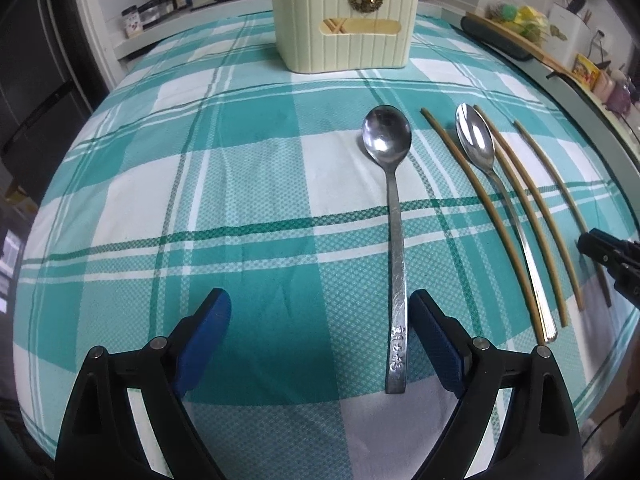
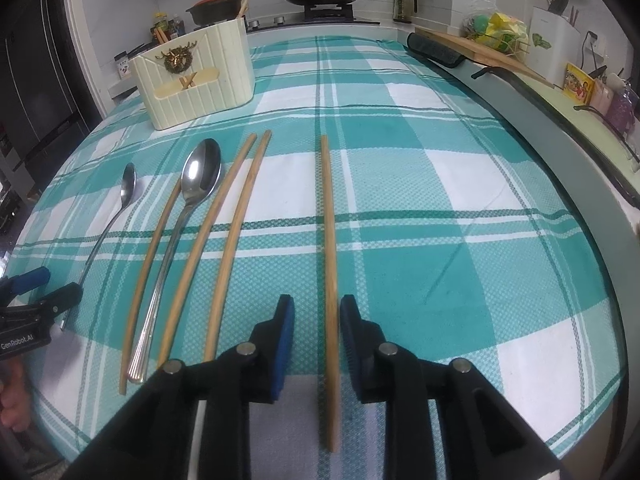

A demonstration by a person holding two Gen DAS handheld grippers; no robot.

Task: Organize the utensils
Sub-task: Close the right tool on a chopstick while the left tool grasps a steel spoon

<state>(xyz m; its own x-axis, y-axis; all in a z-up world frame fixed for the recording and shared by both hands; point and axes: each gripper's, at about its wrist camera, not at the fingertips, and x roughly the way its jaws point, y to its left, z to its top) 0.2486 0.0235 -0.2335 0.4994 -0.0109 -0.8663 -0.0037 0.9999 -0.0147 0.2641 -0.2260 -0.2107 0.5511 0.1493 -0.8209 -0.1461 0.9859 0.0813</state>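
Left tongs read "GenRobot.AI"; spoon handle stamp possibly "CMS".

We see a table under a teal-and-white checked cloth. A cream holder stands at its far side; nearer than the holder lie two spoons and four wooden chopsticks.
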